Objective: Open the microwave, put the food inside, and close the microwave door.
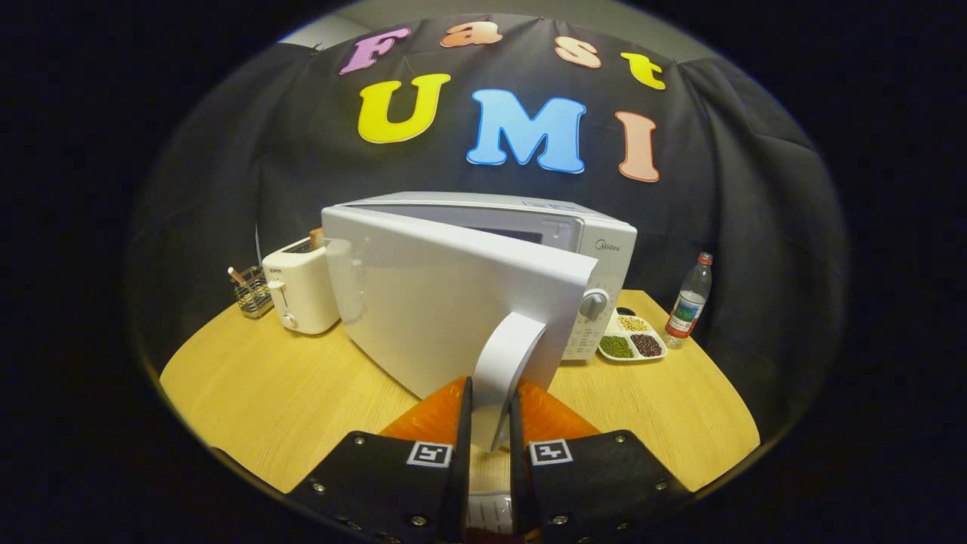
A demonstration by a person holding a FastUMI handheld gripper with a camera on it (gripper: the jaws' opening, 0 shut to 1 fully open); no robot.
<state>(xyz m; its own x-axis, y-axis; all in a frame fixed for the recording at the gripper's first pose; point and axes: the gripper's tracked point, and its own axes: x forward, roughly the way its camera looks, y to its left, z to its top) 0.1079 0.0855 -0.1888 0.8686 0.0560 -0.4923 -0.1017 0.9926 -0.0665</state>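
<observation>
While the microwave [529,234] door [446,302] stands ajar, the claw [491,412] grips its handle [505,370].

The white microwave [529,227] stands on the desk [264,393], its door [438,302] swung partly open; the curved door handle [502,370] sits between the jaws.

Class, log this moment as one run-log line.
phase: opening | gripper: jaws shut on curved white door handle | white microwave door: partly open | food: not yet inside

Black cloth wall [227,174] drapes behind a light wooden table [257,393], dimly lit
</observation>
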